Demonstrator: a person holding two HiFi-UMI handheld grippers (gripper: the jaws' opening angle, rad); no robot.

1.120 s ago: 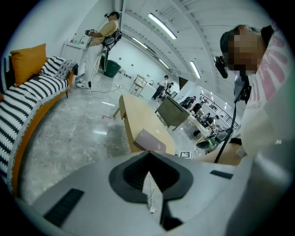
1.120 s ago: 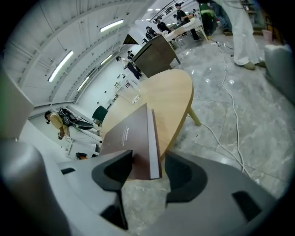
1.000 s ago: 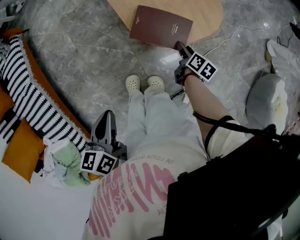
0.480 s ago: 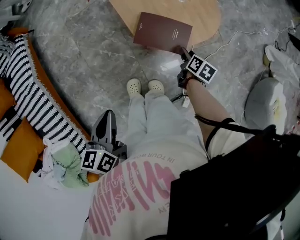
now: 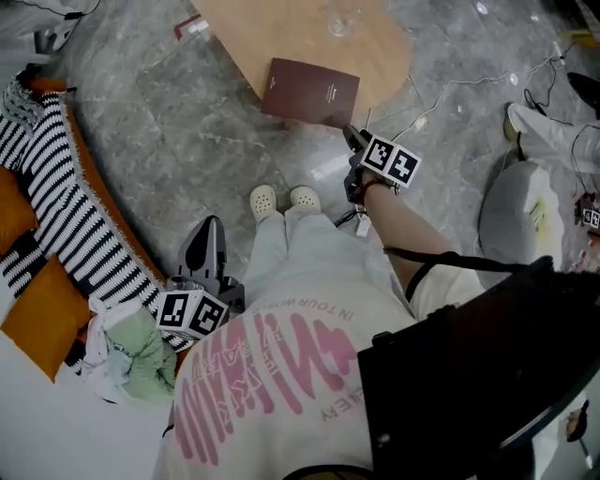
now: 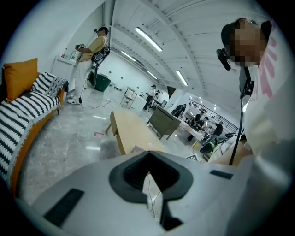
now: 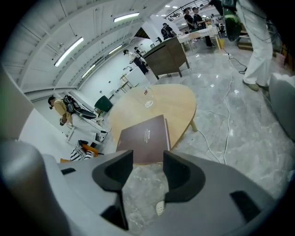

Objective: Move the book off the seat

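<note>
A dark maroon book [image 5: 310,91] lies flat on the light wooden table [image 5: 281,33], its near edge overhanging the table's edge. My right gripper [image 5: 351,137] hovers just off the book's near right corner. It is open, with nothing between its fingers. In the right gripper view the book [image 7: 144,137] shows beyond the gap of the right gripper [image 7: 147,159]. My left gripper [image 5: 208,226] is shut and empty, low beside the sofa seat [image 5: 56,202]. Its closed tips are seen in the left gripper [image 6: 148,177] view.
The sofa carries a striped blanket, an orange cushion [image 5: 39,314] and a green cloth [image 5: 141,354]. A glass [image 5: 339,19] stands on the table. White cables [image 5: 450,84] and a grey bag [image 5: 511,211] lie on the marble floor at right. The person's shoes [image 5: 284,198] are below the table edge.
Both grippers have risen a little. The right one has come off the book's near corner. The book lies as before on the table.
</note>
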